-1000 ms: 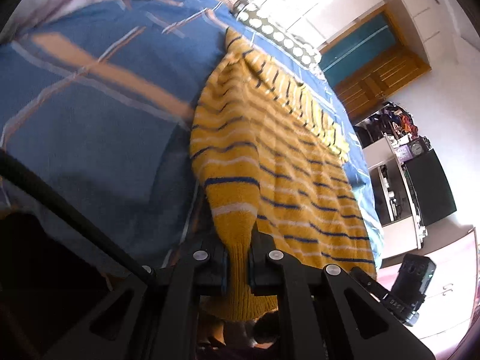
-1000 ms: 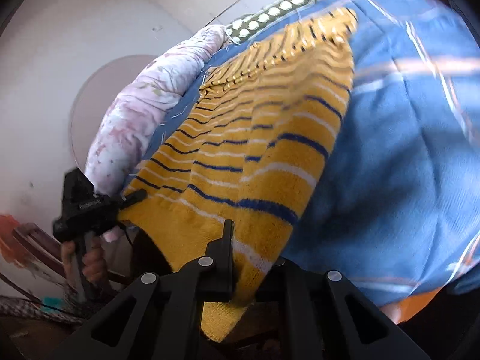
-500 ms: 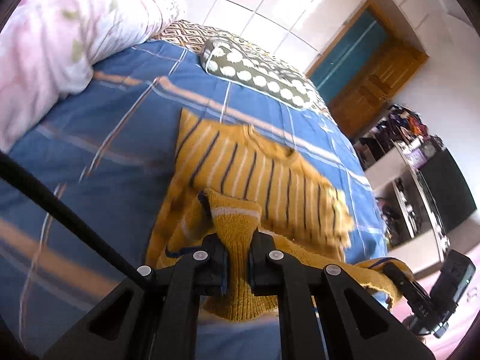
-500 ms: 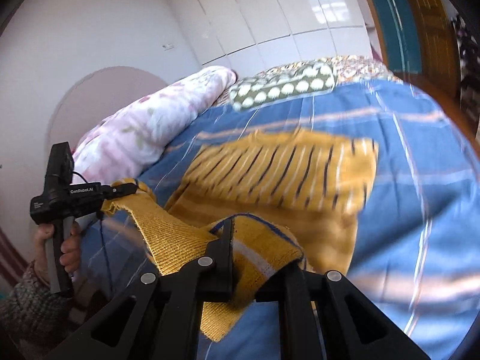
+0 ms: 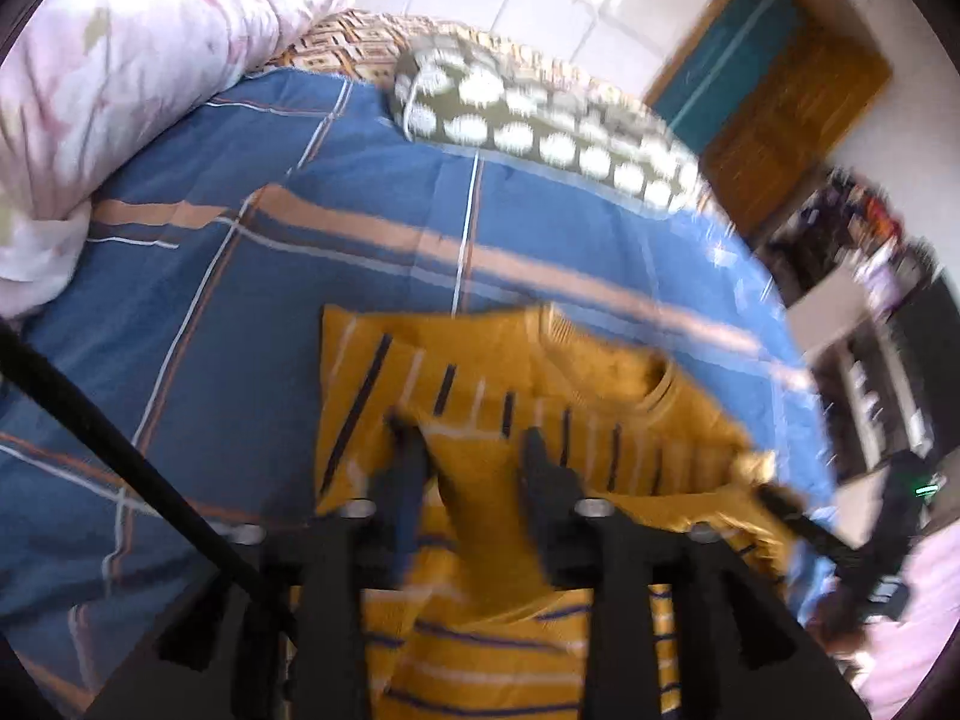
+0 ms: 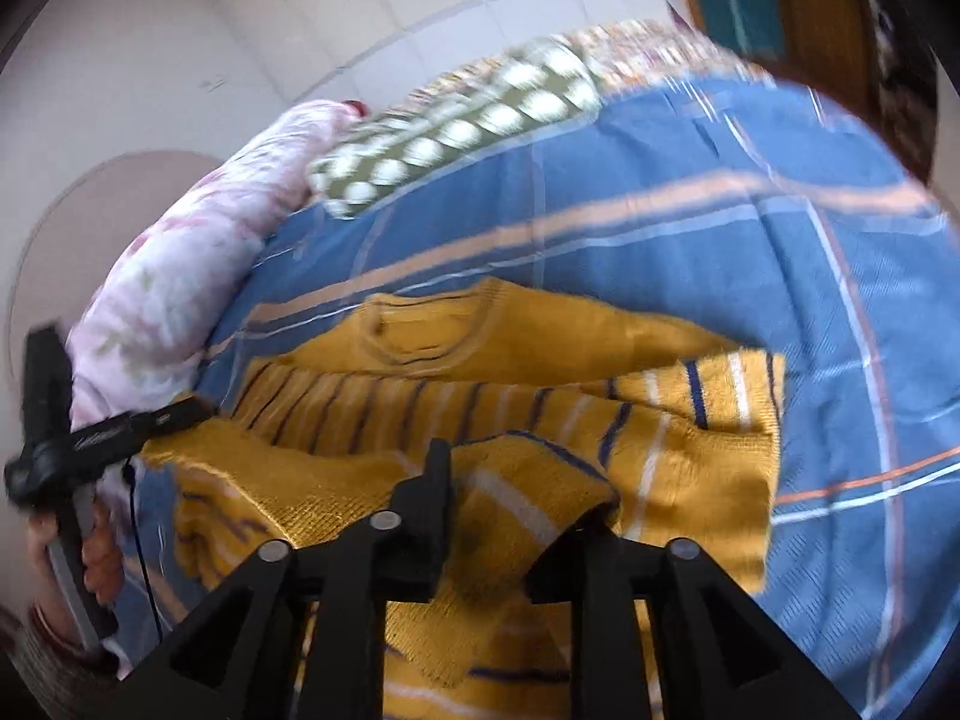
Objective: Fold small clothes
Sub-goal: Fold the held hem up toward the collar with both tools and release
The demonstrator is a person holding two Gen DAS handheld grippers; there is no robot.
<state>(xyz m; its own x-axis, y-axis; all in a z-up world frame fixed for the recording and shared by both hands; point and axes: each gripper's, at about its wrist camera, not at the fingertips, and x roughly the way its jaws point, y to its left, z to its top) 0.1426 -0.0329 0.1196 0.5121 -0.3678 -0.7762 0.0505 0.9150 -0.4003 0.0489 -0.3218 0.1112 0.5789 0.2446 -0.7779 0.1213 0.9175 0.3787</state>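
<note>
Looking down the left gripper (image 5: 474,450), its jaws, which have just been opening, stand apart astride the folded hem of the mustard-yellow knitted sweater with navy and white stripes (image 5: 498,396), while the right gripper (image 6: 516,480), likewise just parted, straddles the same hem, collar lying ahead on the blue plaid bedsheet (image 6: 750,252).

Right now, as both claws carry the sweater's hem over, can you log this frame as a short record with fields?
garment: yellow striped sweater, lower part folded up over its chest, neckline toward the pillows
surface: blue plaid bedsheet
left claw: jaws just been opening, hem fabric loose between them
right claw: jaws just been opening, hem fabric between them, not pinched
background: pink floral duvet, green dotted pillow
image quality: motion blur
</note>
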